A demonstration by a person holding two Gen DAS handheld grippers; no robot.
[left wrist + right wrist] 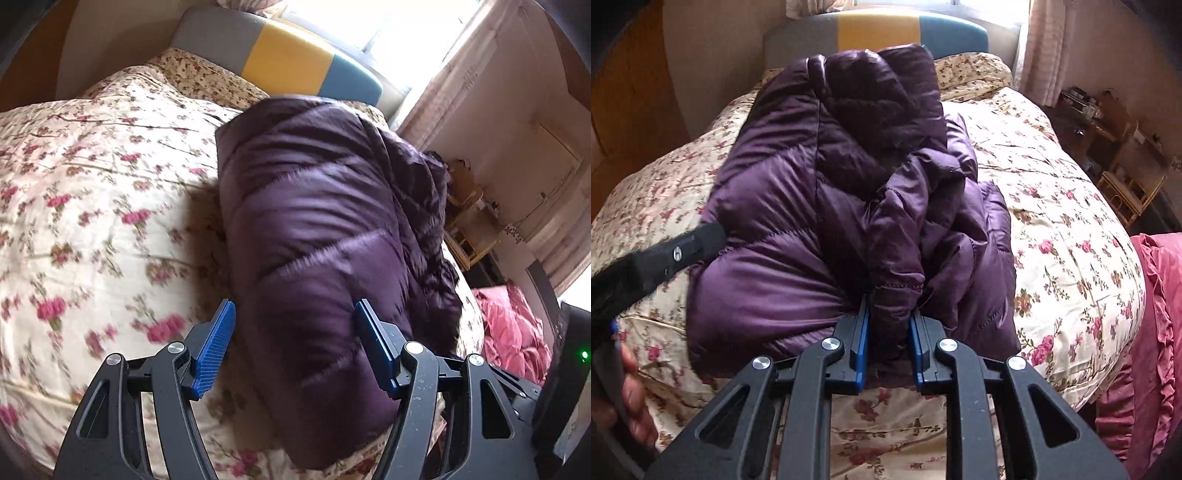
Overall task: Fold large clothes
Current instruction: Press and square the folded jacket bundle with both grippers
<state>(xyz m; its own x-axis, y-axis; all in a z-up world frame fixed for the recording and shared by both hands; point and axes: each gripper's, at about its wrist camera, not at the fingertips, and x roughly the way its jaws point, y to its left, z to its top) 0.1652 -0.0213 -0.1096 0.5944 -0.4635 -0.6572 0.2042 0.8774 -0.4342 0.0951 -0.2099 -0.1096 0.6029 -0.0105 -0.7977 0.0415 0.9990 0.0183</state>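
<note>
1. Right gripper (889, 328) jaws are nearly closed, blue pads pinching a bunched fold of the purple jacket (827, 206) at its near edge; the cloth fills the gap between them.
2. Left gripper (293, 347) jaws stand wide apart. In the left wrist view the jacket's near end lies between and beyond the pads, but neither pad is seen pressing on it; judged empty.
3. In the right wrist view the left gripper's dark finger touches or sits just beside the jacket's left edge; contact unclear from blur.
4. Jacket sits in the middle of the bed (1071, 229), on the floral quilt, long axis running toward the striped headboard (879, 29).
5. Progress, judged: jacket is already gathered into a narrow, thick bundle, sides seemingly brought in, one sleeve or flap lying crumpled on top near the right side. Not flat, not neat.
6. Left to do, judged: lay the pinched flap across or tuck it, then fold the bundle end over end and flatten it. Roughly mid-task.
7. Puffy slick fabric will likely spring back and slide out of a narrow pinch; risk of the fold opening.
8. Pink quilt (1156, 332) sits at the bed's right, apart from the jacket, not involved.
</note>
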